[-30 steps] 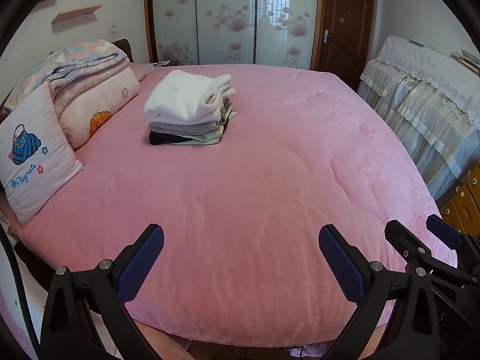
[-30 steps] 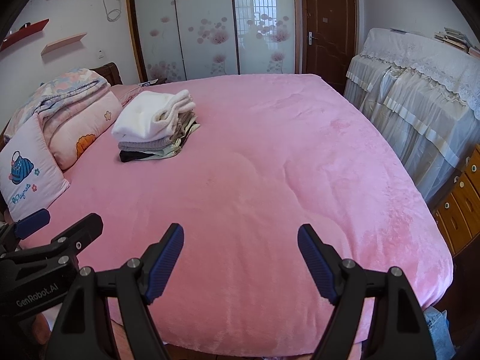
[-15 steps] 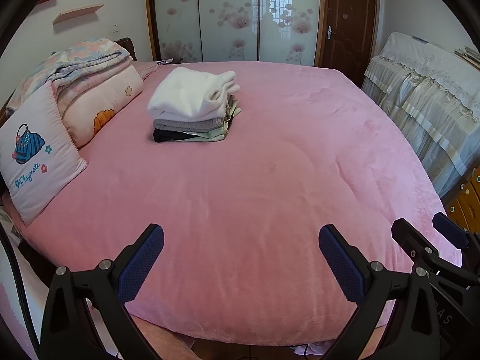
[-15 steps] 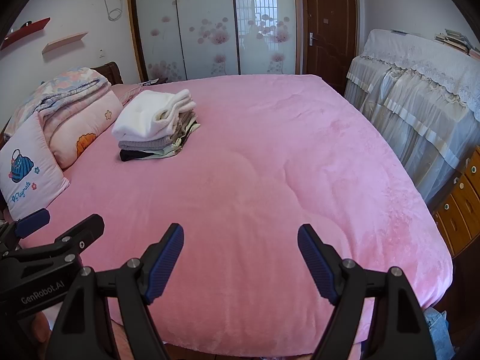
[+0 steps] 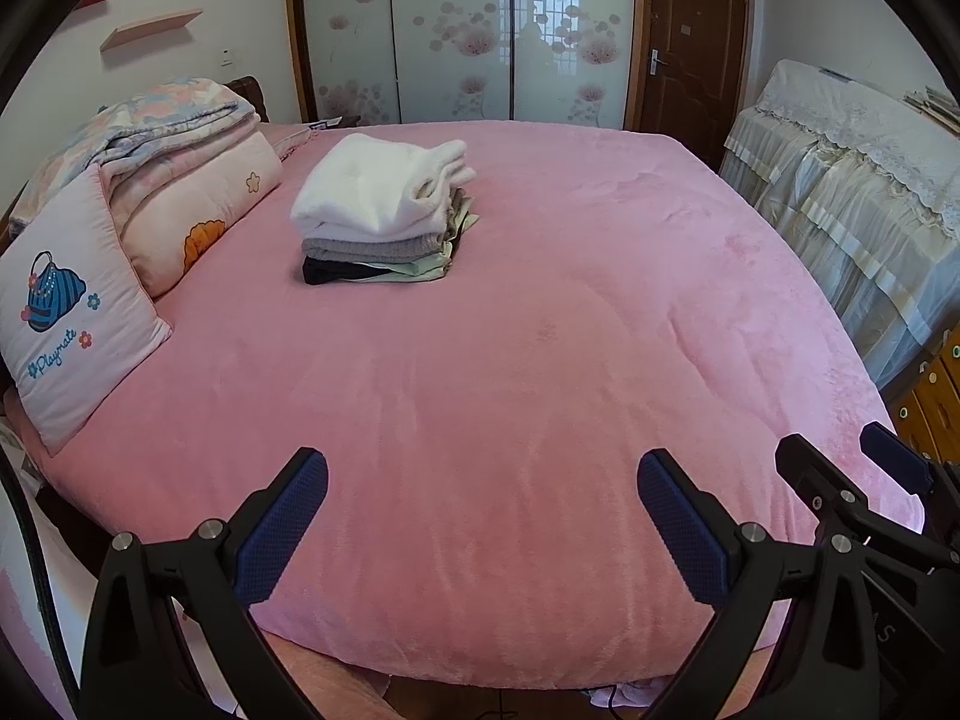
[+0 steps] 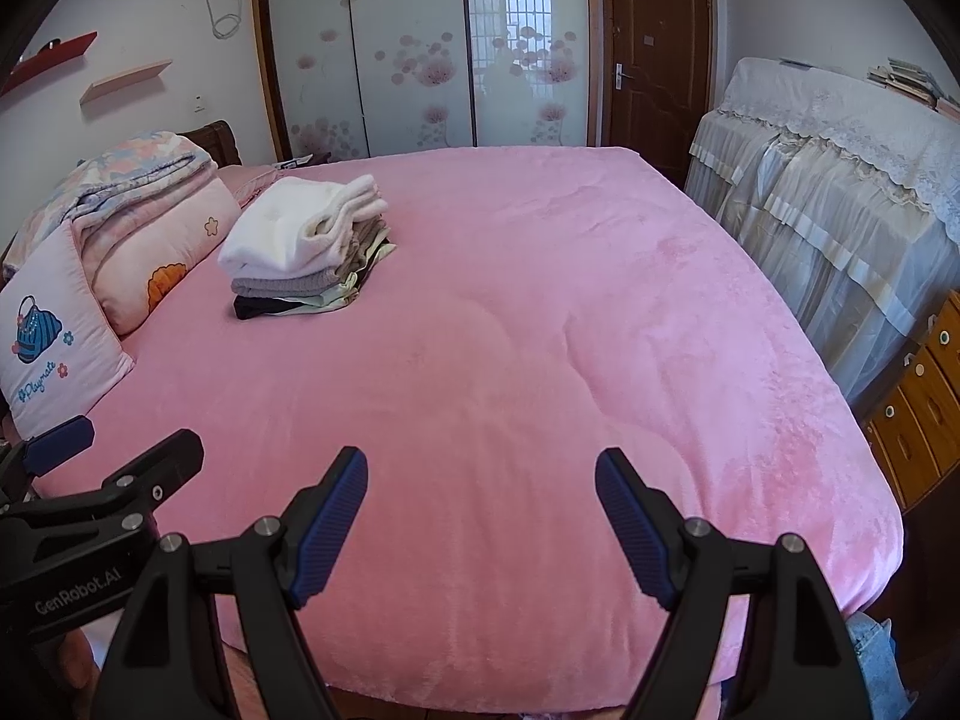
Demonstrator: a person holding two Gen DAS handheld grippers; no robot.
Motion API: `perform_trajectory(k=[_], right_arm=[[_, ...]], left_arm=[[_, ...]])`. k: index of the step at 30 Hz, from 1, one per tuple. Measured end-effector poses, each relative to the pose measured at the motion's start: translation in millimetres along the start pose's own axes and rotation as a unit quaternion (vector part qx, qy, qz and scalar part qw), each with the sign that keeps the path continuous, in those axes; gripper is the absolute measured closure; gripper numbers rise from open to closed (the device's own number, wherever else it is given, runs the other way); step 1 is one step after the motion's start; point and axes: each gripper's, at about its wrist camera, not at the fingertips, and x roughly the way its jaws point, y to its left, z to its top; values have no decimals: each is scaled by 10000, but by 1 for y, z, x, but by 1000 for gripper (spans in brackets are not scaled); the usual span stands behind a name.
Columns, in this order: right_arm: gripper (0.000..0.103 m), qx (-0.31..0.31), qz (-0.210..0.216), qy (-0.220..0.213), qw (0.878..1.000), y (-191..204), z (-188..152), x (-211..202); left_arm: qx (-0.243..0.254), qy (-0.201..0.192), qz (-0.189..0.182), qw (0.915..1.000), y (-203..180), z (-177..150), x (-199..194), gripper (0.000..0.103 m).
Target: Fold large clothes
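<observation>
A stack of folded clothes (image 5: 384, 210), white on top, then grey, pale green and black, lies on the pink bed (image 5: 510, 360) toward its far left; it also shows in the right wrist view (image 6: 306, 252). My left gripper (image 5: 483, 483) is open and empty over the near edge of the bed. My right gripper (image 6: 480, 480) is open and empty beside it, to its right. Each gripper shows at the edge of the other's view. A bit of blue fabric (image 6: 870, 648) shows below the bed's right edge.
Pillows (image 5: 66, 312) and a folded quilt (image 5: 162, 132) lie at the bed's left. A lace-covered piece of furniture (image 6: 840, 192) and wooden drawers (image 6: 924, 402) stand to the right. Wardrobe doors (image 5: 456, 30) and a brown door (image 5: 690, 42) are behind.
Both grippers have stayed open. The left view has shifted slightly, with the clothes stack a little further right in it; the right view is almost unchanged.
</observation>
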Motion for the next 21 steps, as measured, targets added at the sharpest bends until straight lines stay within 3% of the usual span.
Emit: perform_trajectory(k=[21], right_arm=[[24, -23, -17, 25, 10000, 1, -7, 3]], left_arm=[[15, 33, 142, 9999, -4, -2, 2, 0]])
